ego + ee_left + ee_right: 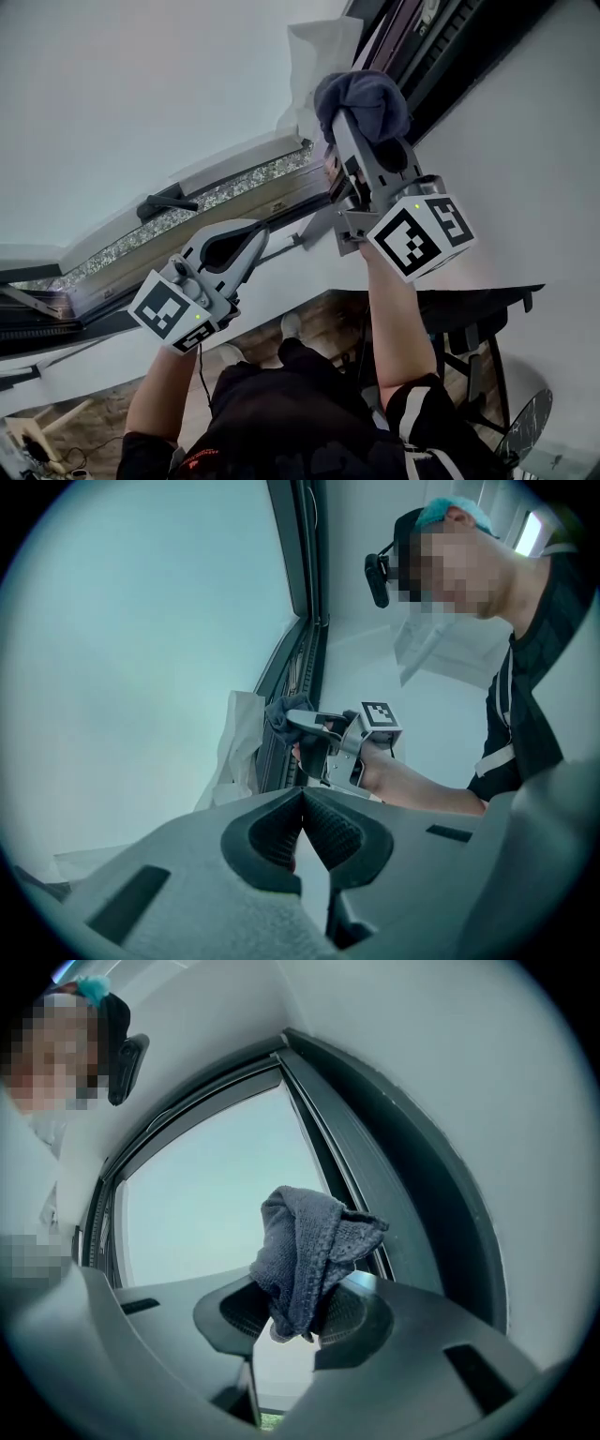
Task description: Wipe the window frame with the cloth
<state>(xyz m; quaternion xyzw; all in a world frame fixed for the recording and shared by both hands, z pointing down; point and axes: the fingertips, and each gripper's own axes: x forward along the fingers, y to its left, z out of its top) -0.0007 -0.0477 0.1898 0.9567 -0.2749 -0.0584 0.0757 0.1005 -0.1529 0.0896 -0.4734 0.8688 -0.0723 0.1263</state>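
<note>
R gripper (292, 1321) is clamped on the bunched blue-grey cloth (309, 1241), held up by the dark window frame (412, 1194). L gripper (302, 803): jaws together, nothing between, lower, near the window handle (167, 202).

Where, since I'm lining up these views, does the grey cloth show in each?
Head view: cloth upper centre, beside the window frame.
Left gripper view: small, mid-picture, at the frame's edge.
Right gripper view: centre, in the right gripper jaws.
Shared landmark: the dark window frame.
</note>
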